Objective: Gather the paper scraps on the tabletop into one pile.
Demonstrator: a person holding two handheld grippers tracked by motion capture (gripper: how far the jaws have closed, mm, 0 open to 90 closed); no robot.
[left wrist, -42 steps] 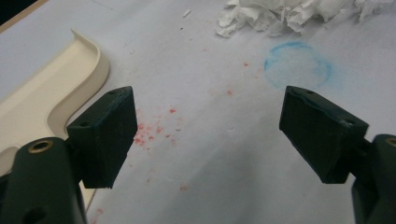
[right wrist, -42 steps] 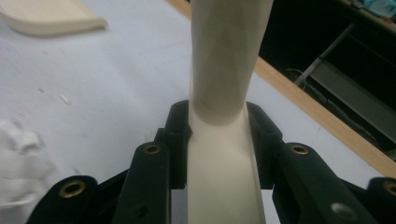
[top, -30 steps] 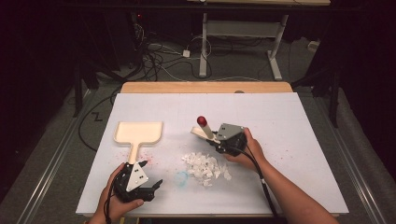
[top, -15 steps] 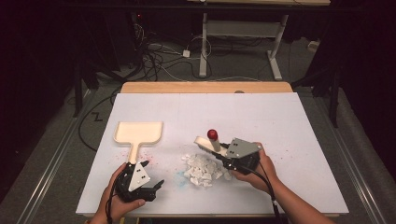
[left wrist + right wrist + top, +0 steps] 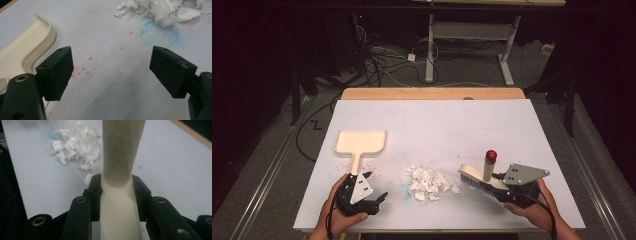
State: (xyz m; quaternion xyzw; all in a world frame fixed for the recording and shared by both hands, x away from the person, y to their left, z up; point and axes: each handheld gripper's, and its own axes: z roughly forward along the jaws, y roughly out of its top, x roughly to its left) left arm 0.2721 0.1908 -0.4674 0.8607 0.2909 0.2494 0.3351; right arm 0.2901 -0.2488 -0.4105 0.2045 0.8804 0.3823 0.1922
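Observation:
A cream brush with a red-tipped upright handle rests at the near right of the table, its bristles just right of a pile of torn white paper scraps. My right gripper is shut on the brush's cream back, and the scraps lie beyond it. A cream dustpan lies at the left, its handle pointing at my left gripper. That gripper stands open and holds nothing, with the dustpan's rim to its left and the scraps ahead on the right.
The white table sheet carries red specks and a faint blue ring stain by the scraps. A wooden edge runs along the far side. Cables and a desk frame lie on the floor beyond.
My right gripper has carried the brush from behind the scrap pile to the right and toward the near edge. The left gripper and the dustpan have stayed put.

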